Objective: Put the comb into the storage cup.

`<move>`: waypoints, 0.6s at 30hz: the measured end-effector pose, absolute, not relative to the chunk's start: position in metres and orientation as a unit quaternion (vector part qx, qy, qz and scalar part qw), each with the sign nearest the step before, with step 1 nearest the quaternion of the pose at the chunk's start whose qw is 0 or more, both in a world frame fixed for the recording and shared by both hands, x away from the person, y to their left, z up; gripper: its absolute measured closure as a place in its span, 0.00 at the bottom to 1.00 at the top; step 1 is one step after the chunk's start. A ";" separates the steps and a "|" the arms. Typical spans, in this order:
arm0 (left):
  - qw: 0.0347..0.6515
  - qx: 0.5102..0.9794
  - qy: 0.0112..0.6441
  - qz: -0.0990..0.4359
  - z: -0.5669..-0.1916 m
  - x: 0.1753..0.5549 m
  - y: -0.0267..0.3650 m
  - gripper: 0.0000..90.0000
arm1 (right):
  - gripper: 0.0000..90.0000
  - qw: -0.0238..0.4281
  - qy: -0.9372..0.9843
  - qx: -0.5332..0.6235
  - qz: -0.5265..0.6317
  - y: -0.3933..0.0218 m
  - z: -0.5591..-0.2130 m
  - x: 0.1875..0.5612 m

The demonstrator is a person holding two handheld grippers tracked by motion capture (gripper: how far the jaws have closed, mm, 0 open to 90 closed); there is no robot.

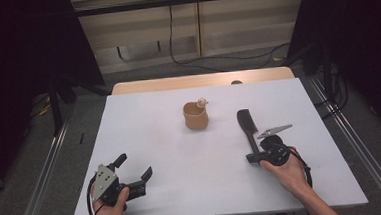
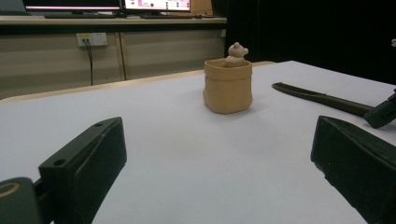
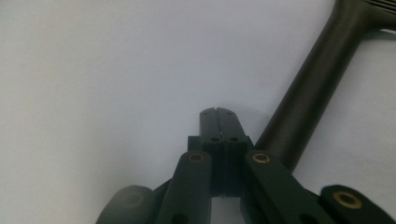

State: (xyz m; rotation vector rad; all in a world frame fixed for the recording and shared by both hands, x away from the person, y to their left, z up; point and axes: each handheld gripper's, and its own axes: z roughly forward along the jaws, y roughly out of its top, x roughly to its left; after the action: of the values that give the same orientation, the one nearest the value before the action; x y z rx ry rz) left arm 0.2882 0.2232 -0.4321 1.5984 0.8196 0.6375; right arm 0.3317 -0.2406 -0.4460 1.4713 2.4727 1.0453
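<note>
A person sits at a white table with a gripper in each hand, 2 objects laid out ahead: a small tan fabric pot with a little bear figure poking above its rim, and a long black comb lying flat to the right of it, well apart from the pot. The right gripper rests low on the table with its jaws clenched on nothing, their tips pressed together just beside the near end of the comb's handle; in the right gripper view the handle runs up and away past the closed jaws, outside them and not between them. The left gripper sits near the front left corner, released, its 2 jaws spread wide and pointed toward the pot, which stands upright far ahead with bare table between. The work looks to be at its opening step, an approach to the comb with no grasp yet made. The next move would seem to call for the right jaws to part, shift sideways over the handle and close around it, low enough to catch a thing lying flush on the surface.
</note>
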 end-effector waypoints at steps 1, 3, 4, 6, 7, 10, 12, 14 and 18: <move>0.579 0.684 0.350 0.273 -0.432 0.288 0.223 0.04 | 1.00 0.040 0.807 0.481 0.340 -0.241 -0.446 0.331; 0.578 0.684 0.350 0.273 -0.432 0.288 0.223 0.04 | 1.00 0.040 0.808 0.480 0.339 -0.241 -0.446 0.332; 0.578 0.684 0.350 0.273 -0.432 0.288 0.223 0.04 | 1.00 0.041 0.809 0.480 0.338 -0.241 -0.446 0.332; 0.579 0.683 0.351 0.272 -0.433 0.288 0.222 0.04 | 1.00 0.041 0.809 0.479 0.338 -0.241 -0.446 0.332; 0.578 0.684 0.351 0.272 -0.433 0.288 0.223 0.04 | 1.00 0.042 0.810 0.478 0.336 -0.242 -0.445 0.331; 0.578 0.684 0.351 0.272 -0.433 0.288 0.223 0.04 | 1.00 0.040 0.809 0.479 0.338 -0.243 -0.445 0.331; 0.577 0.684 0.354 0.271 -0.433 0.289 0.224 0.04 | 1.00 0.041 0.810 0.479 0.337 -0.244 -0.445 0.331; 0.578 0.683 0.354 0.272 -0.433 0.288 0.224 0.04 | 1.00 0.042 0.809 0.481 0.335 -0.245 -0.445 0.331; 0.578 0.685 0.351 0.272 -0.433 0.289 0.223 0.04 | 1.00 0.043 0.809 0.482 0.334 -0.248 -0.445 0.330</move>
State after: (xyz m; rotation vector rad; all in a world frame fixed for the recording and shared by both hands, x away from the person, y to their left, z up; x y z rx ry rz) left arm 0.2885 0.2234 -0.4328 1.6021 0.8203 0.6374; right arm 0.3298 -0.2479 -0.4448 1.4750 2.4731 1.0202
